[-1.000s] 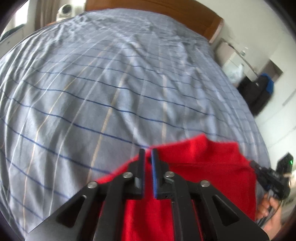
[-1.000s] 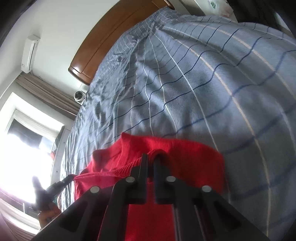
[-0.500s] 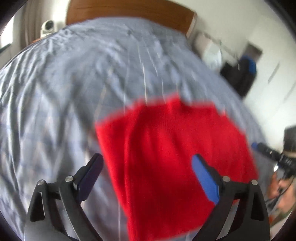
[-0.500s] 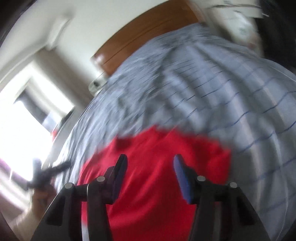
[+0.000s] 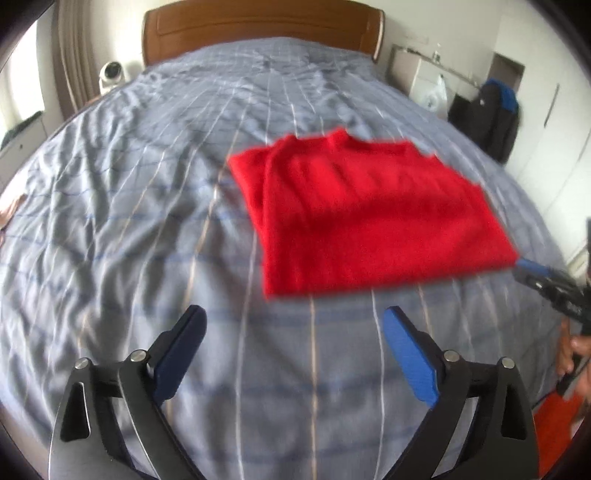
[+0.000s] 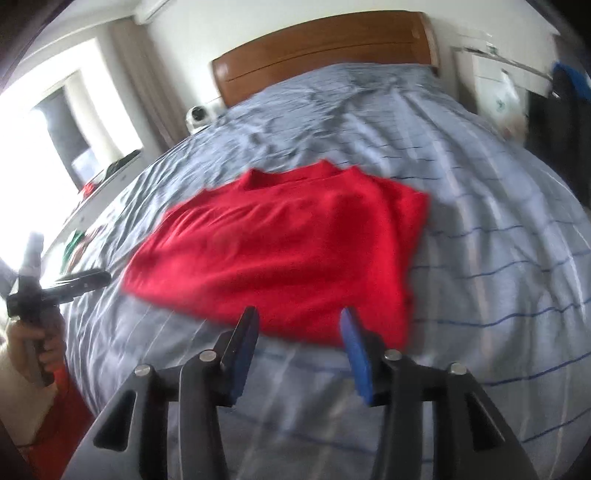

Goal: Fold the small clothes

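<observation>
Two grippers, both empty right now. My left gripper (image 5: 295, 354) has its jaws spread wide over bare sheet. My right gripper (image 6: 297, 350) has just been closing a bit, but it's open with nothing between the jaws, hanging just short of the near hem. The red top (image 5: 365, 218) lies flat on the bedspread (image 5: 122, 206), folded into a rough rectangle, neckline toward the headboard (image 5: 258, 26).

If another fold is due, I'd say pinch the two near corners at once, lift them evenly and lay them toward the collar so the edges line up. The knit looks soft and floppy, so slow and level is the way.

The striped bedding is wrinkled, so I'd smooth as I go. Around the bed: a bright window (image 6: 55, 122) with curtains, a small white camera-looking gadget (image 5: 110, 74), and a dark jacket (image 5: 495, 114) hanging nearby.
</observation>
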The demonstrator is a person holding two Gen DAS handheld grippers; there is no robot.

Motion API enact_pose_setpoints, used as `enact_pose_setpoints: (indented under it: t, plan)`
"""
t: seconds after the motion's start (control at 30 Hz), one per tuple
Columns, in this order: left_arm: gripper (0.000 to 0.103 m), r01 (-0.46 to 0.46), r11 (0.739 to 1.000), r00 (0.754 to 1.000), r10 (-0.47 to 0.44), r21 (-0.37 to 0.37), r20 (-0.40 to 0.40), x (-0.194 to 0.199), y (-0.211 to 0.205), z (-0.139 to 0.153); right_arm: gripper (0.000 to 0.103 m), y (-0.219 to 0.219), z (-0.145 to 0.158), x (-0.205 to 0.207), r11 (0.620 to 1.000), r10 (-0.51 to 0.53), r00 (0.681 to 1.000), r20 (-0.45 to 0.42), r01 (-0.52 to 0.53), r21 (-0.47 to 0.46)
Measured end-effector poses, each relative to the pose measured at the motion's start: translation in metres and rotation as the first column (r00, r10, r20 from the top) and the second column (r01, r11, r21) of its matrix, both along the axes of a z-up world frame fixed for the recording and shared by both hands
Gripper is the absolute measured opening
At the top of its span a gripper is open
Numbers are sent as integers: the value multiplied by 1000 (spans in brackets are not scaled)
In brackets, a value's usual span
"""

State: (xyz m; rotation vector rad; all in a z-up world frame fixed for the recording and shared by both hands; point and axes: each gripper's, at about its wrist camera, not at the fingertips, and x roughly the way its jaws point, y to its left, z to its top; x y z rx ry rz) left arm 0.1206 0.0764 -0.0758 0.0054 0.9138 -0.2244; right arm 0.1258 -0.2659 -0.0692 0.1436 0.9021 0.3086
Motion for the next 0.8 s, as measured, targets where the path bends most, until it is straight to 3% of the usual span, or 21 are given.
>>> enact_pose_setpoints:
  t: [0.1, 0.13, 0.27, 0.33, 0.37, 0.47, 0.53, 0.8]
  plan:
    - [97, -47, 999, 998, 48, 23, -49, -14, 5, -23, 46, 4, -39, -5, 997, -46, 994, -101, 40, -60]
    - [97, -71, 997, 996, 72, 14, -51, -22, 10, -28, 46, -1, -46, -13, 996, -77, 993, -95, 72, -54]
    - [97, -123, 992, 992, 124, -5, 35, -42, 25, -31, 49, 1, -25, -52, 989, -149, 989, -22, 148, -22]
    - [97, -119, 993, 991, 119, 6, 57, -40, 23, -32, 68, 9, -19, -70, 986, -160, 987, 29, 161, -40]
    - [97, -116, 993, 991, 115, 20, 62, -37, 21, -34, 71, 14, -21, -75, 983, -165, 985, 42, 168, -68]
    - [99, -103, 993, 994, 100, 61, 50, -31, 17, -50, 73, 21, -45, -70, 978, -161, 987, -14, 157, -137]
    - [101, -94, 993, 993, 89, 67, 79, -35, 17, -53, 74, 26, -47, -74, 973, -157, 987, 30, 160, -165]
    - [102, -85, 994, 994, 79, 75, 73, -35, 16, -55, 77, 32, -52, -82, 962, -166, 984, 63, 176, -207]
